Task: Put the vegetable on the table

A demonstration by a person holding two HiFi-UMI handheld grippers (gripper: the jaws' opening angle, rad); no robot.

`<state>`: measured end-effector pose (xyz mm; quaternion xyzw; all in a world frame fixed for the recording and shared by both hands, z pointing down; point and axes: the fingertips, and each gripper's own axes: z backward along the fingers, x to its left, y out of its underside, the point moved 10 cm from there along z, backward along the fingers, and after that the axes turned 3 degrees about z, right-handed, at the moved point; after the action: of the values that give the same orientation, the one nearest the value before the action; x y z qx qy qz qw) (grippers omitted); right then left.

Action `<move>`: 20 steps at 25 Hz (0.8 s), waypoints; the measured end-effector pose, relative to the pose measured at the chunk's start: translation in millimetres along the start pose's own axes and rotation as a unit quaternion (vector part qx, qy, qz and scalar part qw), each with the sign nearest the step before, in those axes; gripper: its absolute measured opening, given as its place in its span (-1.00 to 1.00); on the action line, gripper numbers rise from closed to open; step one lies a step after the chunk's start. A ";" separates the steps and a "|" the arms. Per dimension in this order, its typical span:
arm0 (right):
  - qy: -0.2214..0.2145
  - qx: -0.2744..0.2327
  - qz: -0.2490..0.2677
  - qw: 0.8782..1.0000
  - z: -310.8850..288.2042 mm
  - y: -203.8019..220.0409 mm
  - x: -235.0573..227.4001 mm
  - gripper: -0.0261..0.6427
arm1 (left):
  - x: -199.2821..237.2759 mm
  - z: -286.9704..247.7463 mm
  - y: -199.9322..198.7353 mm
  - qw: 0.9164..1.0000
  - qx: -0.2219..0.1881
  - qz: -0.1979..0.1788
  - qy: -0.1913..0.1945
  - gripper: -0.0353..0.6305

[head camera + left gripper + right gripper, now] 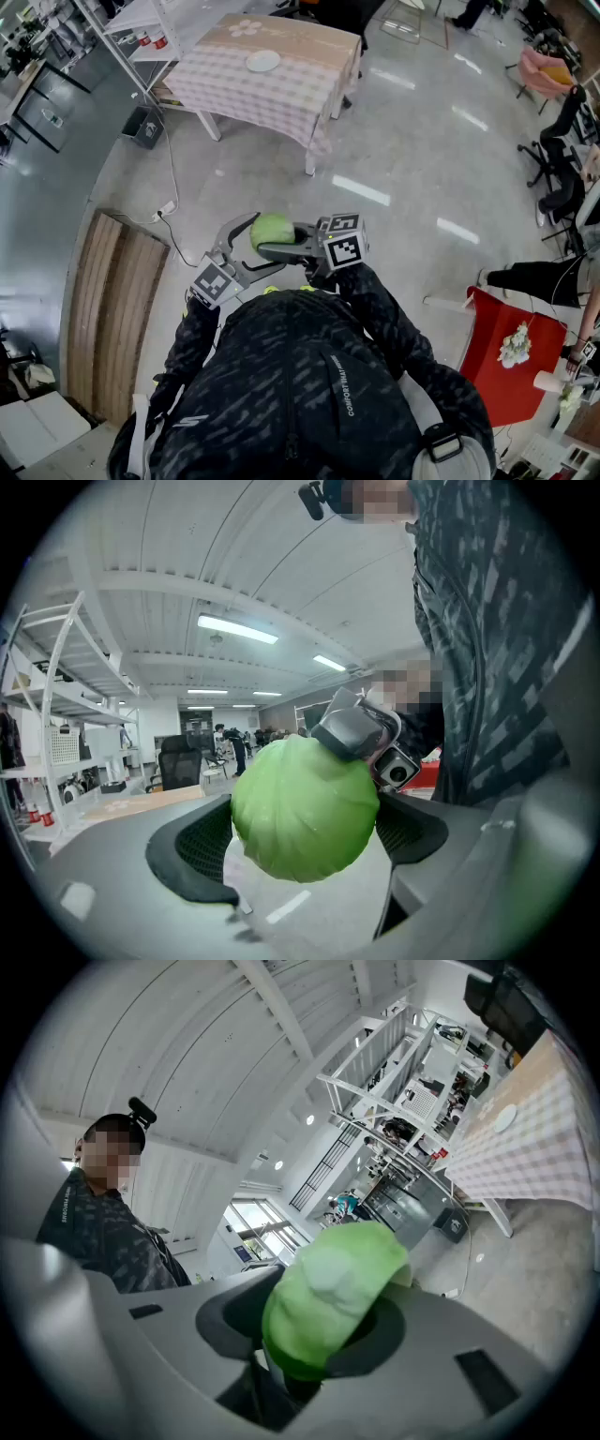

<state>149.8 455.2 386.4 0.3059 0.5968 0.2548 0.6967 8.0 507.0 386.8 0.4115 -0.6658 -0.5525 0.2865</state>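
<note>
Left gripper (pixel 307 829) jaws spread wide, one pad on each side of the green cabbage (pixel 271 230), gap between them filled by it, no clear squeeze from these pads. Cabbage up in the air between both sets of jaws, well short of the checked-cloth table (pixel 300 89) ahead. Right gripper (pixel 319 1326) jaws half closed, clamped on the cabbage, one jaw across its top
</note>
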 end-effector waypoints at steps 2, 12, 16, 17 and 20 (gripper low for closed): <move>0.000 0.002 0.002 1.000 0.7 -0.4 1.0 -0.51 | -0.9 -0.7 -0.8 1.000 0.001 -0.001 -0.001 0.46; -0.005 -0.003 -0.009 1.000 9.7 5.1 3.7 -0.52 | -10.9 -5.6 -1.1 1.000 -0.004 0.010 -0.004 0.46; -0.011 -0.010 -0.019 1.000 13.9 5.0 3.6 -0.51 | -12.3 -8.4 -3.1 1.000 -0.002 0.006 -0.002 0.46; -0.010 -0.007 -0.017 1.000 14.2 4.8 3.9 -0.52 | -12.7 -8.9 -3.4 1.000 0.000 0.005 -0.003 0.46; -0.007 0.003 -0.012 1.000 16.5 5.4 5.1 -0.51 | -16.4 -11.5 -3.1 1.000 0.001 0.010 -0.007 0.46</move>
<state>166.9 460.5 388.6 0.3026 0.5962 0.2426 0.7029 26.4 515.2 387.6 0.4015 -0.6724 -0.5519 0.2867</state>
